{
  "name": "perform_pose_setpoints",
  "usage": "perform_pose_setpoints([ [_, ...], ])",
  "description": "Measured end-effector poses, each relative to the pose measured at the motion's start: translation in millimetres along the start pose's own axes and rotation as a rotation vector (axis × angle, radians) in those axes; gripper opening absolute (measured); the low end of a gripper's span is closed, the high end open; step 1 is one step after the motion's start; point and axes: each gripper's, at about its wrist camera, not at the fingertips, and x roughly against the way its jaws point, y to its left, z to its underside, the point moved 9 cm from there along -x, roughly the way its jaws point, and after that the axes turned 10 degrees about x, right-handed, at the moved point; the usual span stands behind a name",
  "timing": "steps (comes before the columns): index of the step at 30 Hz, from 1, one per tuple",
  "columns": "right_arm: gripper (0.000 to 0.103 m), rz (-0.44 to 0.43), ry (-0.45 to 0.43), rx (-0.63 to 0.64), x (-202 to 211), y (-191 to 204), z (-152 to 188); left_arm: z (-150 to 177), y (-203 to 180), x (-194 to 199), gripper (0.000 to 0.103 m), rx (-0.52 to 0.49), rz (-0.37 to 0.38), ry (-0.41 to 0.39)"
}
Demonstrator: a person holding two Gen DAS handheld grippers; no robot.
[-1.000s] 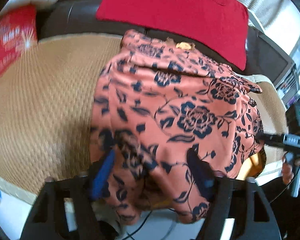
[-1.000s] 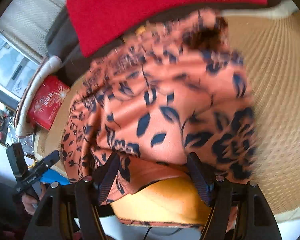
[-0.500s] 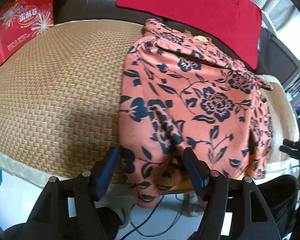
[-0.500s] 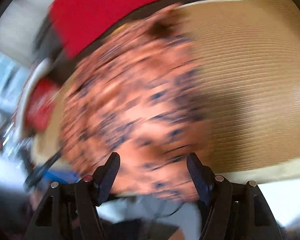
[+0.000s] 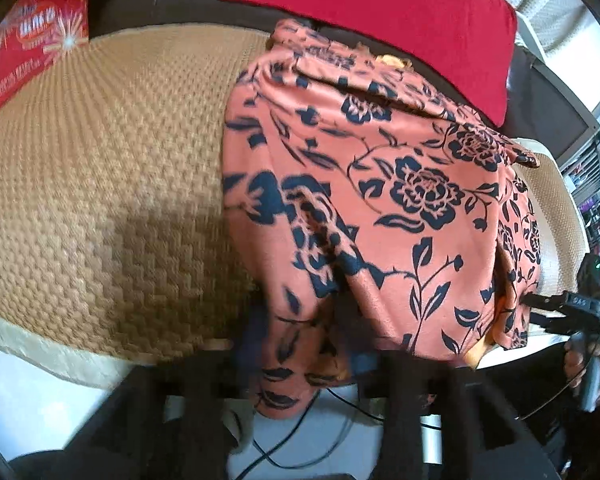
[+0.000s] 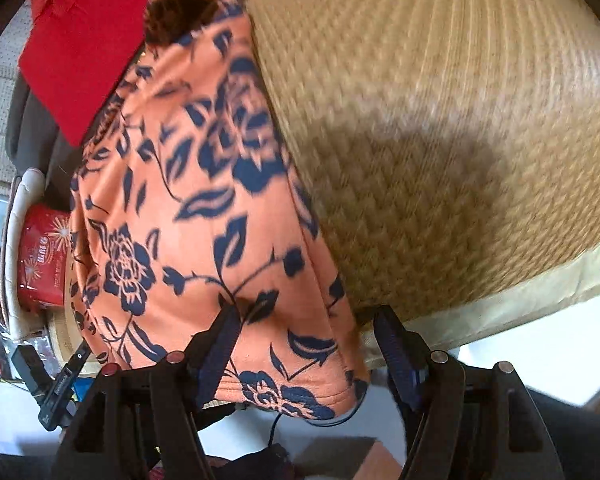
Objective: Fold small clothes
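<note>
My left gripper (image 5: 300,344) is closing on the floral garment's (image 5: 380,184) hem hanging off the woven mat (image 5: 100,160) — I'd pinch both layers; my right gripper (image 6: 304,344) gapes, straddling that hem unpinched

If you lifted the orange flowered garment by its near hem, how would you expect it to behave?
The garment would probably go floppy: its hem already droops over the edge of the woven mat. It looks light and thin, lying in soft folds. It may drag rather than slide on the mat's rough weave.

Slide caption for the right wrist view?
Open right tongs straddle the hem of an orange floral garment on a woven mat.
</note>
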Motion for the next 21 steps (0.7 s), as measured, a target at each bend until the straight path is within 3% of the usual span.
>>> perform_pose_setpoints([
  [2,0.072,-0.022,0.010,0.019,-10,8,2,0,-1,0,0.053,-0.009,0.000,-0.009],
  [3,0.060,-0.028,0.017,0.043,-13,13,4,1,-3,0,0.051,-0.017,0.004,-0.011],
  [4,0.049,-0.019,0.018,0.073,-15,17,5,1,-3,0,0.043,-0.021,0.007,-0.013],
  [5,0.024,-0.014,0.022,0.090,-16,20,6,1,-4,-1,0.021,-0.024,0.009,-0.009],
  [6,0.017,-0.025,0.025,0.107,-16,24,7,2,-4,-1,0.011,-0.026,0.009,-0.003],
  [9,0.013,-0.037,0.002,0.148,-6,35,8,0,-3,2,0.008,-0.002,0.042,-0.001],
  [13,0.012,-0.125,-0.064,0.170,19,47,5,-5,-4,18,0.008,0.032,0.117,-0.031],
  [16,0.012,-0.164,-0.078,0.162,32,42,4,-5,-1,22,0.008,0.046,0.124,-0.034],
  [17,0.012,-0.169,-0.078,0.160,32,40,6,-5,-2,20,0.010,0.041,0.113,-0.029],
  [19,0.012,-0.170,-0.057,0.163,29,34,9,0,-4,14,0.027,0.023,0.085,0.004],
  [21,0.016,-0.163,-0.027,0.151,28,18,11,7,-8,8,0.078,0.004,0.070,0.038],
])
